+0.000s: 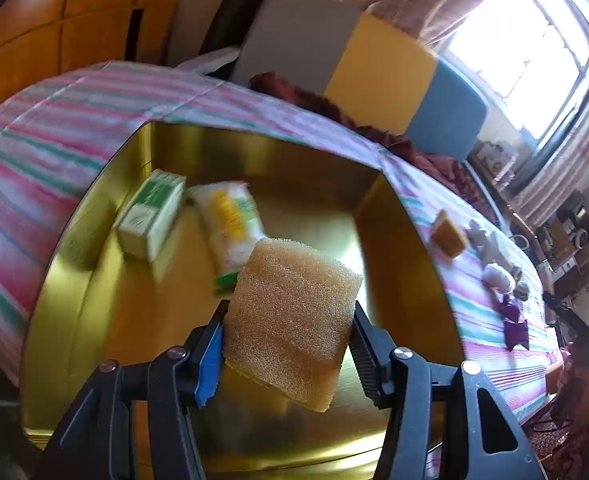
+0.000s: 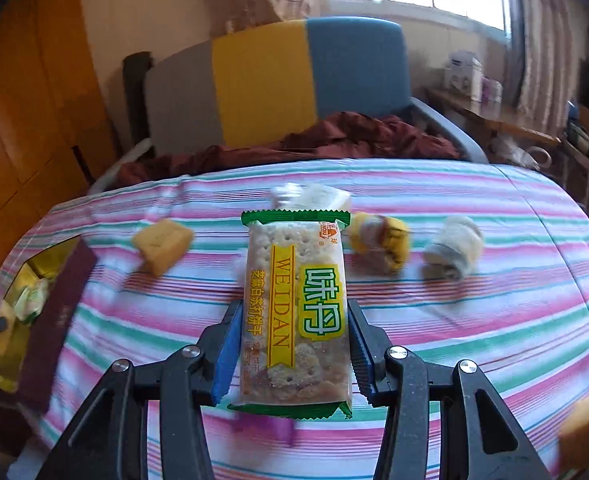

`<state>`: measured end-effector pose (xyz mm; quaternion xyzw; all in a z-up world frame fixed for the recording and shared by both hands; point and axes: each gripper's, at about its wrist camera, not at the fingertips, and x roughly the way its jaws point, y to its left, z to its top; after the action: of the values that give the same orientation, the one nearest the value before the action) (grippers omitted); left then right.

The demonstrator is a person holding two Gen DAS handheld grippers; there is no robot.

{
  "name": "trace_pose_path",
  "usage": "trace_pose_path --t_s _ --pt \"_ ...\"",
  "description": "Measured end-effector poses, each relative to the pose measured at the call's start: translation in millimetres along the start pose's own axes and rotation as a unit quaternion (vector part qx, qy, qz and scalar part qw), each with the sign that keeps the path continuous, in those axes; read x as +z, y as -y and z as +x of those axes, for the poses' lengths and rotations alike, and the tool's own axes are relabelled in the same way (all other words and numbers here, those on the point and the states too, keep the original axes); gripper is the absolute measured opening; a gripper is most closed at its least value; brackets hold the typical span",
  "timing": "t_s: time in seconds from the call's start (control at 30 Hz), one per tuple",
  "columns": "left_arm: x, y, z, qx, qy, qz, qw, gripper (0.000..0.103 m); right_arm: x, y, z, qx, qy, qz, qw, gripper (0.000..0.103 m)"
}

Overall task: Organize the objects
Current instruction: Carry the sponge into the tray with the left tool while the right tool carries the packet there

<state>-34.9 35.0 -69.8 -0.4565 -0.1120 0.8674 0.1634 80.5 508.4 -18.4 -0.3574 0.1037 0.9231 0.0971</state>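
The left tongs (image 1: 288,354) are clenched on a tan, porous square sponge (image 1: 292,320), which sits between the two fingers and is tilted a little. It hangs over the open gold-coloured metal tin (image 1: 422,240), above the near middle of its floor. Inside the tin, at the far left, lies a small white and green cardboard box (image 1: 152,214), and just beside it on the right lies a white and yellow plastic snack packet (image 1: 230,226). The tin stands on a bed covered with a pink, green and white striped sheet (image 1: 66,128). On the sheet to the right of the tin lies another tan sponge block (image 1: 448,236), and further right some small rolled cloth pieces that are too blurred to tell well.

The right tongs (image 2: 294,356) are grasping a clear and green cracker packet with a yellow label "WEIDAN" (image 2: 294,312), held upright between the fingers above the striped sheet. Behind it on the sheet lie a tan sponge block (image 2: 162,246) at the left, a yellow and grey rolled cloth (image 2: 380,246) and a white and grey rolled cloth (image 2: 454,252) at the right. At the far left edge the gold tin shows partly, with a dark maroon flat lid (image 2: 56,320) beside it.
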Motion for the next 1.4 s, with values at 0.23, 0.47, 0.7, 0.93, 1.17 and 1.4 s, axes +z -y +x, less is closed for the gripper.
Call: trace_pose_path --t_s 0.23,0.47,0.7,0.93,1.17,1.4 --pt "3.1 -19.4 6.4 0.046 -0.025 0.011 0.9986 0.056 8.7 -85.7 -19.4 0.085 0.021 -0.041 0.995 0.049" --pt "4.1 -38.6 10.6 0.082 -0.042 -0.004 0.9957 0.058 1.0 -170.5 -23.7 0.162 0.012 -0.082 0.983 0.049" --pt "2.2 -39.4 11.4 0.078 -0.06 -0.007 0.9951 0.062 -10.2 -233.7 -12.2 0.203 -0.016 -0.105 0.973 0.049" --pt "7.8 -29.9 -11.6 0.098 -0.014 0.01 0.9951 0.077 -17.0 -283.7 1.4 0.213 -0.045 -0.138 0.966 0.049" --pt "11.9 -50.9 -44.2 0.062 0.072 -0.076 0.9927 0.077 -15.1 -328.7 35.3 0.206 -0.083 -0.156 0.963 0.049" --pt "8.9 -50.5 -50.4 0.07 0.091 -0.085 0.9898 0.077 -12.1 -363.3 75.7 0.156 -0.137 -0.173 0.963 0.049"
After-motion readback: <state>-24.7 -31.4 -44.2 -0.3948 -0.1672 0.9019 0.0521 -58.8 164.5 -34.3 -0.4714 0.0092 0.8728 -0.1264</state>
